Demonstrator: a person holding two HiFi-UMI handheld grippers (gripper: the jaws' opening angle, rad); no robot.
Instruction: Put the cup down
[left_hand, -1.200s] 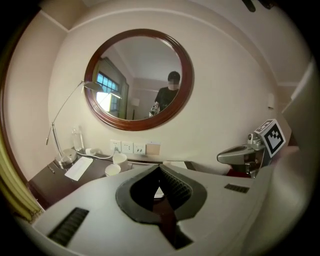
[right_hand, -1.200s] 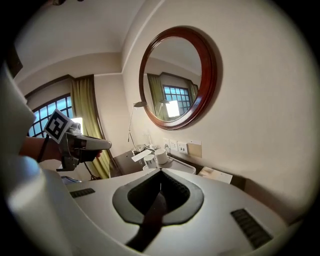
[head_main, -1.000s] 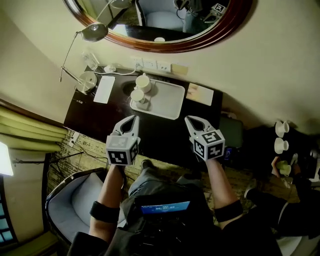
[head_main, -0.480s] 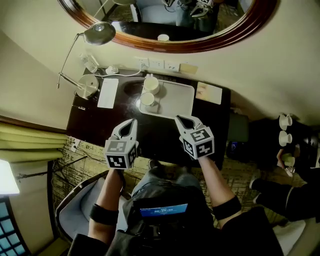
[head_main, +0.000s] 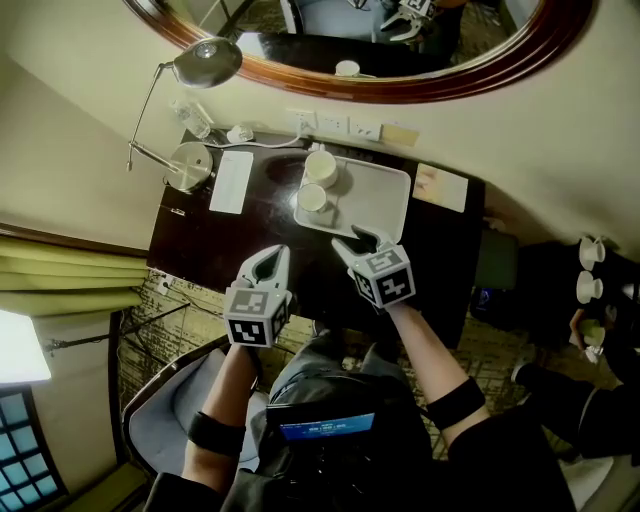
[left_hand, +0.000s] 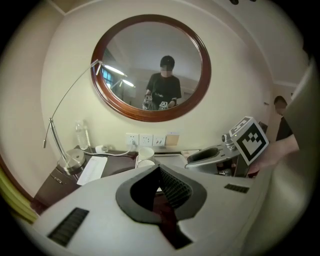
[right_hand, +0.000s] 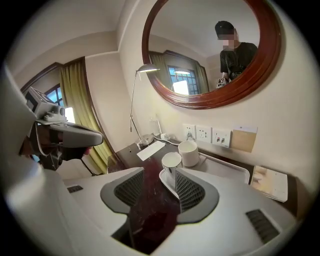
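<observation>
1. On the dark desk (head_main: 250, 235), at the near left corner of the white tray (head_main: 375, 200): front cup (head_main: 313, 197) upright on a saucer (right_hand: 164, 178), second cup (head_main: 321, 166) just behind it.
2. Right gripper (head_main: 352, 240): jaws partly spread, just been opening, nothing between them. Front cup ahead, roughly in line with the gap, not yet reached.
3. Left gripper (head_main: 272, 258): jaws pressed together, empty, low over the desk's near edge, well apart from both cups.
4. Judged from this: no cup in hand, so a clean pickup comes before any putting down.
5. Spread the right jaws wider than the cup's body before closing in.
6. Approach from the near side, clear of the second cup.
7. Pinch the cup's wall, not the saucer's rim; a catch on the saucer would likely tip both.
8. Hold the cup upright throughout, and let its base sit flat before letting go.
</observation>
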